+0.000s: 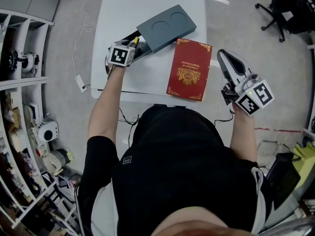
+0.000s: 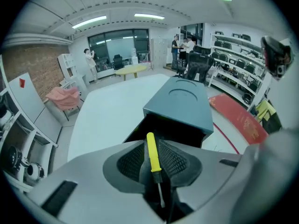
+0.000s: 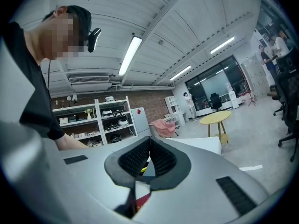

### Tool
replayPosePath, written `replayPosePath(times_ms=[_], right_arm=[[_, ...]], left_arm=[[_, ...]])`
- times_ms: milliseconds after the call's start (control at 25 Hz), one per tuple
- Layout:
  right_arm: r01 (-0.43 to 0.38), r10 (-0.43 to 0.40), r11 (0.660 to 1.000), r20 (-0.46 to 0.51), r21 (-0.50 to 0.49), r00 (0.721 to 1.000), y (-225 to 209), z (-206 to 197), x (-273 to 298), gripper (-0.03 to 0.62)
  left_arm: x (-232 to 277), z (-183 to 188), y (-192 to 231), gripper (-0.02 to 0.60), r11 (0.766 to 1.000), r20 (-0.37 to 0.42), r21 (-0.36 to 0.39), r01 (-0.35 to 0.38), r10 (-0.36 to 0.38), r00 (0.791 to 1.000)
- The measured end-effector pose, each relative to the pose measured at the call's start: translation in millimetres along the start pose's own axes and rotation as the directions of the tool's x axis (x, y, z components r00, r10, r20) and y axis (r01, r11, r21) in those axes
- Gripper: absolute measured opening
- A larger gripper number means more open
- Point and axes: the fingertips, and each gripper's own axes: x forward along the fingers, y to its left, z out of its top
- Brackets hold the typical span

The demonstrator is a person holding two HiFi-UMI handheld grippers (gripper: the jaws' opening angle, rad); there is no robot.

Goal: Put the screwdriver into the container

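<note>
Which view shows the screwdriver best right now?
The left gripper view: the yellow-handled screwdriver sits clamped in the left gripper, before the container's open end. The head view shows only its yellow tip; the right gripper view, practically nothing.

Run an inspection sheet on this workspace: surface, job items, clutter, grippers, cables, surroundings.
Surface: white table.
Job's things: grey container, slid open, dark opening towards the left gripper; yellow-handled screwdriver at that opening.
Clutter: red book beside the container.
Grippers: left shut on the screwdriver; right gripper shut, empty, beyond the table's right edge.
Cables: white cable on the floor at left; black cable at the near edge.
Surroundings: shelving, office chair.
</note>
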Motion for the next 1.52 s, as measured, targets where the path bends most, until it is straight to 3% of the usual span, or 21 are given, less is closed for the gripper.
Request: replayPosePath(times_ms=[160,320,560,760,1040,1240,1520], right_arm=[[-0.044,0.044,0.999,-0.001,-0.002,0.999,-0.3,-0.5,-4.3,0.028],[-0.111,0.111,0.994,-0.008,0.005,0.994,5.4,-1.5,-2.8,0.028],[-0.238,0.238,0.971,-0.029,0.002,0.971,27.7,-8.0,11.0,0.028],[-0.293,0.292,0.956,-0.021,-0.014,0.956,53.2,-4.8,18.8,0.028],[-0.279,0.279,0.958,-0.007,-0.061,0.960,86.4,2.5,22.9,0.028],[-0.255,0.257,0.963,0.012,-0.089,0.966,128.7,5.5,26.7,0.028],[-0.243,0.246,0.959,0.000,-0.144,0.969,196.9,1.1,15.4,0.028]], left_arm=[[-35.6,12.3,-1.4,0.109,0.998,0.114,-0.061,-0.028,0.035,0.993],[-90.7,18.8,-4.1,0.107,0.989,0.223,-0.119,-0.083,0.108,0.969],[-179.9,19.7,-25.5,0.089,0.973,0.378,-0.177,-0.147,0.205,0.903],[-233.4,11.4,-45.3,0.077,0.964,0.475,-0.214,-0.157,0.243,0.846],[-302.2,-6.1,-55.6,0.058,0.952,0.591,-0.264,-0.155,0.287,0.754],[-352.1,-39.8,-59.7,0.057,0.943,0.645,-0.298,-0.149,0.314,0.697],[-410.0,-95.1,-74.9,0.049,0.940,0.691,-0.315,-0.130,0.321,0.647]])
